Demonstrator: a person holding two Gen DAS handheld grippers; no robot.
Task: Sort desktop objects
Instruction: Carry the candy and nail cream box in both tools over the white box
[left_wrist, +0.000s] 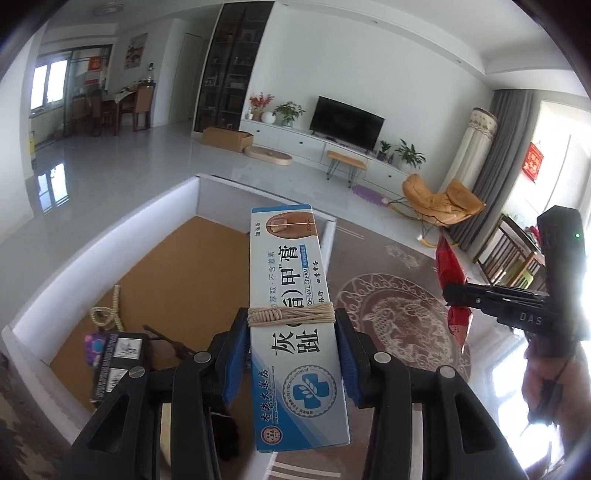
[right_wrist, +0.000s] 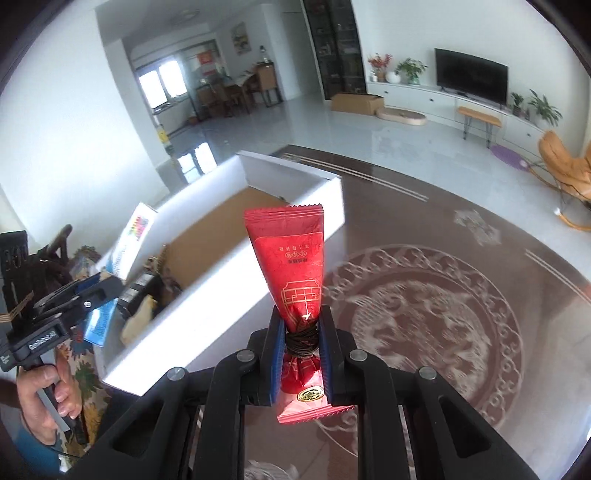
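My left gripper (left_wrist: 291, 325) is shut on a blue and white nail cream box (left_wrist: 295, 295) with a beige cord wound round its middle. The box is held up in the air over the white storage box (left_wrist: 110, 236), which has a brown floor. My right gripper (right_wrist: 302, 325) is shut on a red snack packet (right_wrist: 291, 258), pinched at a waist bound with dark bands. That packet (left_wrist: 448, 273) and the right gripper (left_wrist: 452, 297) also show at the right in the left wrist view. The left gripper (right_wrist: 107, 284) with the cream box (right_wrist: 127, 240) appears at the left in the right wrist view.
Inside the white storage box (right_wrist: 229, 280) lie a coiled beige cord (left_wrist: 107, 314), a dark boxed item (left_wrist: 118, 362) and other small things. A brown patterned table top (right_wrist: 424, 314) lies to the right. A hand (right_wrist: 48, 387) grips the left handle. The living room lies beyond.
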